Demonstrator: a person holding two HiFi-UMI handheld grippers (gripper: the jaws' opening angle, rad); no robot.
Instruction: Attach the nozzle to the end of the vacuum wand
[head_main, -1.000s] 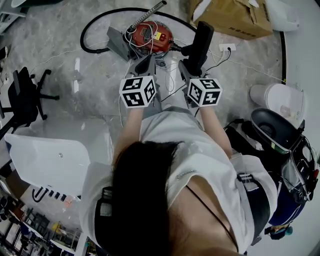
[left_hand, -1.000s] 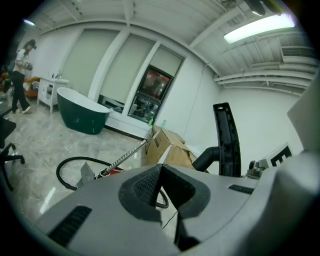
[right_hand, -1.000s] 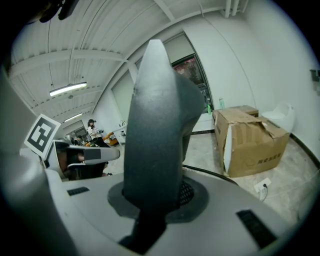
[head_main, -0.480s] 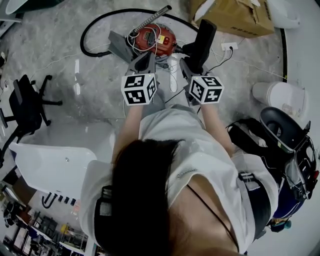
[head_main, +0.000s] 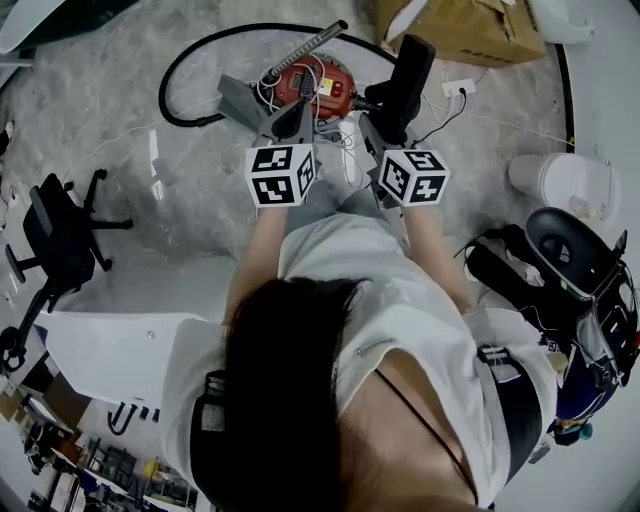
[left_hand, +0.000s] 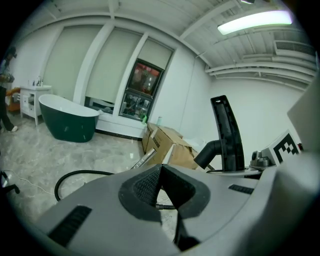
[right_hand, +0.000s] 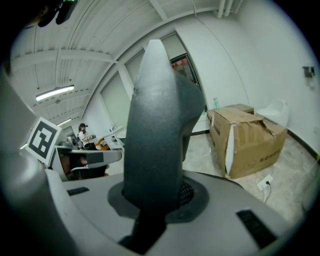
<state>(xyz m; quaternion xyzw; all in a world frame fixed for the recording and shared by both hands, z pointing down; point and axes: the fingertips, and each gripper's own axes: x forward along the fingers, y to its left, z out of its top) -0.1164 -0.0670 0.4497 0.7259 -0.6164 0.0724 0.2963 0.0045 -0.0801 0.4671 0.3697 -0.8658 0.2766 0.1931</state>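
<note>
The right gripper (head_main: 383, 128) clamps the black nozzle (head_main: 410, 75). The left gripper (head_main: 295, 118) is closed on nothing, near the red vacuum (head_main: 318, 82)

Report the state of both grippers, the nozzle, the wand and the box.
left gripper: shut, empty.
right gripper: shut on the nozzle.
nozzle: held, not on the wand.
vacuum wand: lying over the red vacuum, no nozzle attached.
cardboard box: flaps partly open.

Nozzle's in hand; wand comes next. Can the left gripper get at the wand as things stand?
Probably yes: the wand lies uncovered just beyond the left gripper, nothing between them, though its shut jaws must open first.
</note>
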